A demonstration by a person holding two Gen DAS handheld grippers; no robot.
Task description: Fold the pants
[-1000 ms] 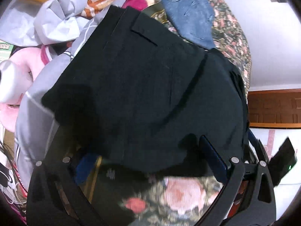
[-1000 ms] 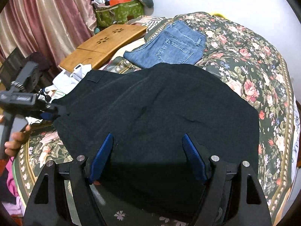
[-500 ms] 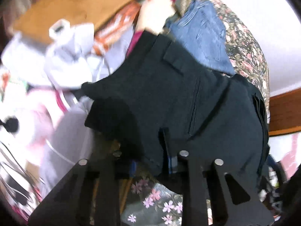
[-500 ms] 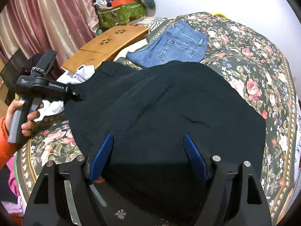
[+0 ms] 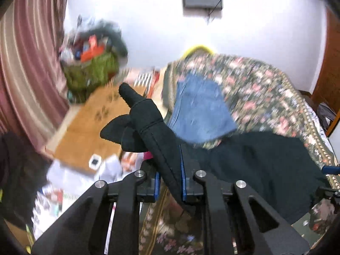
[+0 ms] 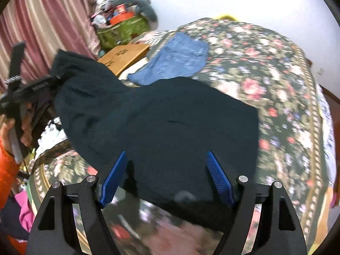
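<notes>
Black pants [image 6: 165, 123] lie spread on the floral bedspread [image 6: 265, 68]. My left gripper [image 5: 169, 180] is shut on a corner of the black pants [image 5: 153, 131] and holds it lifted off the bed, with the cloth sticking up between the blue pads. In the right wrist view the left gripper [image 6: 36, 87] holds that raised corner at the left. My right gripper [image 6: 165, 178] is open, its blue pads [image 6: 112, 178] wide apart just above the near edge of the pants, holding nothing.
Folded blue jeans [image 6: 180, 59] lie on the bed beyond the black pants. A wooden lap table [image 6: 125, 57] and a green bag [image 6: 121, 29] stand at the far left by pink curtains [image 6: 42, 21]. White clothes and clutter [image 5: 85, 174] lie beside the bed.
My left gripper has closed on the pants' corner and lifted it up and over toward the bed. My right gripper stayed open over the near edge.
</notes>
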